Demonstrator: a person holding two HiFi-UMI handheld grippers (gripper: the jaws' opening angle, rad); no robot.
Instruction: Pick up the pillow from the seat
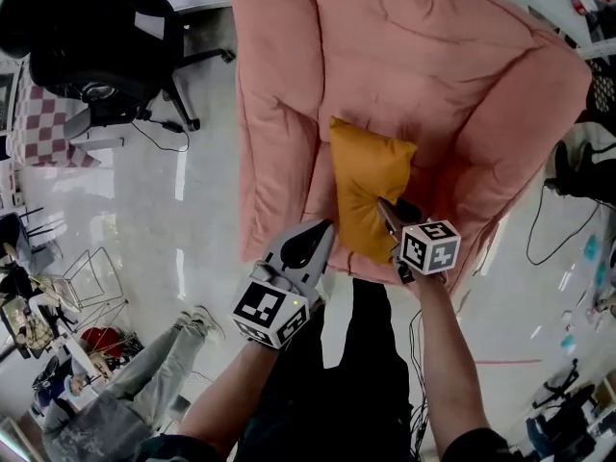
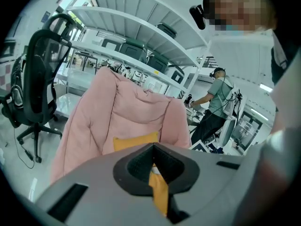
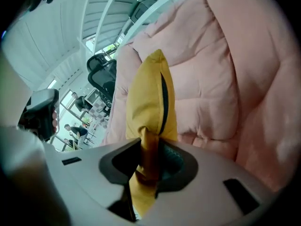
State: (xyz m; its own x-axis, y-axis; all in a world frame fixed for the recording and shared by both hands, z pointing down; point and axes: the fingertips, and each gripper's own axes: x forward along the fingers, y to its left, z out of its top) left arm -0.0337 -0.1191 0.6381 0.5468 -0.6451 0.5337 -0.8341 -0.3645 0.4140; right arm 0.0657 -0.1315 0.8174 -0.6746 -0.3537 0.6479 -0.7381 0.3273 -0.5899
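Evidently the yellow pillow (image 1: pixel 364 181) is lying on the pink seat (image 1: pixel 462 75) at the centre of the head view, its lower edge facing the person, probably because thin cloth there suits narrow jaws. The right gripper (image 3: pixel 149 160) is pinching a bunched corner fold, its jaws parted only by fabric. The left gripper (image 2: pixel 153 160) is nipping the lower-left edge, its jaws nearly together on a yellow strip.

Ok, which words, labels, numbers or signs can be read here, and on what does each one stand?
None can be read.
The left cube and right cube carry only black-and-white square markers, no letters.
The pillow and the pink seat show no print.
The shelved cases are too small to tell.
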